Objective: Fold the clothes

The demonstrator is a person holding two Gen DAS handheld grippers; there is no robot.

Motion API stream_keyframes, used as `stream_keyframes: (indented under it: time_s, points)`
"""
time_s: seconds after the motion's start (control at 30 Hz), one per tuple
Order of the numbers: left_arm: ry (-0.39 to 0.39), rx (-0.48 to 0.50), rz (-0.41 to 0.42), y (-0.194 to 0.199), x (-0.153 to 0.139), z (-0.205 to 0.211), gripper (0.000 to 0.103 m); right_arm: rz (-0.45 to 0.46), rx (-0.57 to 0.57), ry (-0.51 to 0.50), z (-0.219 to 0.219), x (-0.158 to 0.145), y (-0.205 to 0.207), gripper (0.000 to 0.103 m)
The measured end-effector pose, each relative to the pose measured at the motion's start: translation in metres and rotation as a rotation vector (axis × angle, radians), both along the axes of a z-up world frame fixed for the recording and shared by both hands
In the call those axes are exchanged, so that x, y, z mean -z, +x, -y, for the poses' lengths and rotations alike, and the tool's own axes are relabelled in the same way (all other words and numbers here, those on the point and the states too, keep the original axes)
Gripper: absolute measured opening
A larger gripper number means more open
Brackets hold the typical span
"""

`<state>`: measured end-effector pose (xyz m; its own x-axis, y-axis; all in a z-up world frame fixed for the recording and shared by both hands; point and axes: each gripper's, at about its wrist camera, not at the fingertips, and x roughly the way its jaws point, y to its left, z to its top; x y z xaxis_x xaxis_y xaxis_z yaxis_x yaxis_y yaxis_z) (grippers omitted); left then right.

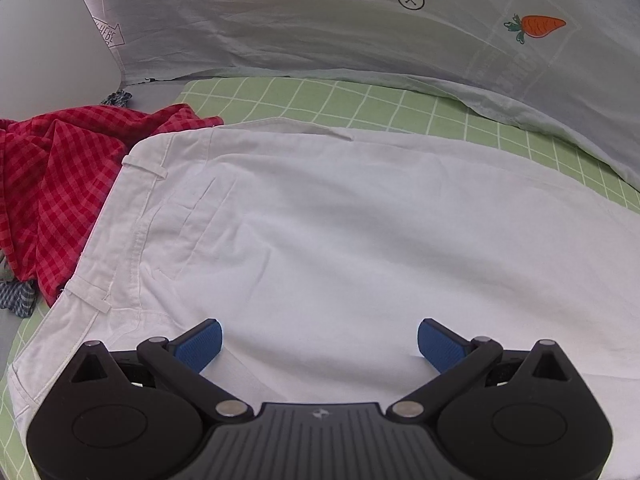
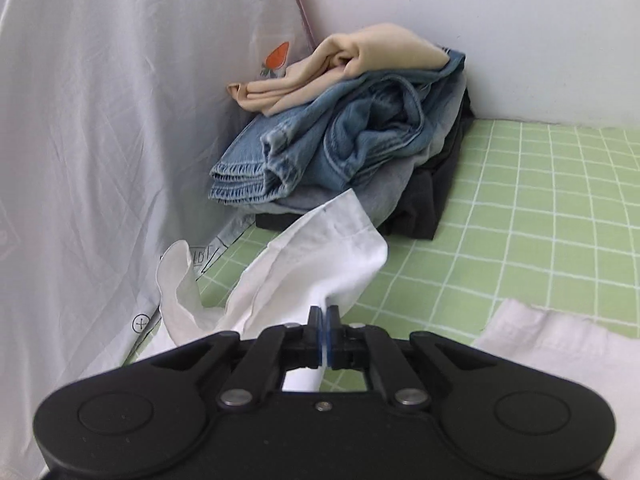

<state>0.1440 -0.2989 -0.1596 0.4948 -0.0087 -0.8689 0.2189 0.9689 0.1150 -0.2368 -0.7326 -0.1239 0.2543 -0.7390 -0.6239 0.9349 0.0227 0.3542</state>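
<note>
White trousers (image 1: 320, 216) lie flat on the green checked sheet (image 1: 360, 104), waistband to the left. My left gripper (image 1: 320, 344) is open just above the trousers' near part, its blue pads (image 1: 200, 344) spread wide and empty. My right gripper (image 2: 323, 316) is shut on a white trouser leg end (image 2: 320, 264) and holds it lifted above the sheet (image 2: 520, 216). Another white piece of the trousers (image 2: 560, 344) lies at the lower right of the right wrist view.
A red checked garment (image 1: 52, 176) lies crumpled left of the trousers. A stack of folded clothes (image 2: 360, 140), jeans with a beige piece on top, sits in the far corner. A pale printed cloth with a carrot (image 1: 536, 26) hangs along the back.
</note>
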Motion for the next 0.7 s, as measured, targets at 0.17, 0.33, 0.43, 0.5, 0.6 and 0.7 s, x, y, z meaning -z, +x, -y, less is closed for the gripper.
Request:
stream_keyframes:
  time_s: [0.17, 0.33, 0.43, 0.5, 0.6, 0.7]
  points:
    - [0.017, 0.038, -0.011, -0.003, 0.003, 0.007, 0.103, -0.355, -0.082, 0.125, 0.004, 0.029, 0.004, 0.004]
    - [0.051, 0.1, -0.014, -0.007, 0.01, 0.022, 0.103, -0.437, -0.185, -0.018, -0.008, 0.022, 0.022, 0.062]
    - [0.058, 0.113, -0.029, -0.007, 0.016, 0.028, 0.103, -0.393, -0.311, -0.049, 0.001, 0.025, 0.045, 0.066]
    - [0.066, 0.13, -0.032, -0.008, 0.018, 0.03, 0.103, -0.344, -0.36, 0.0, 0.014, 0.036, 0.058, 0.072]
    - [0.078, 0.155, -0.037, -0.008, 0.021, 0.032, 0.103, -0.326, -0.369, 0.038, 0.03, 0.055, 0.072, 0.076]
    - [0.077, 0.146, -0.028, -0.01, 0.016, 0.028, 0.103, -0.376, -0.334, 0.029, 0.042, 0.066, 0.075, 0.101]
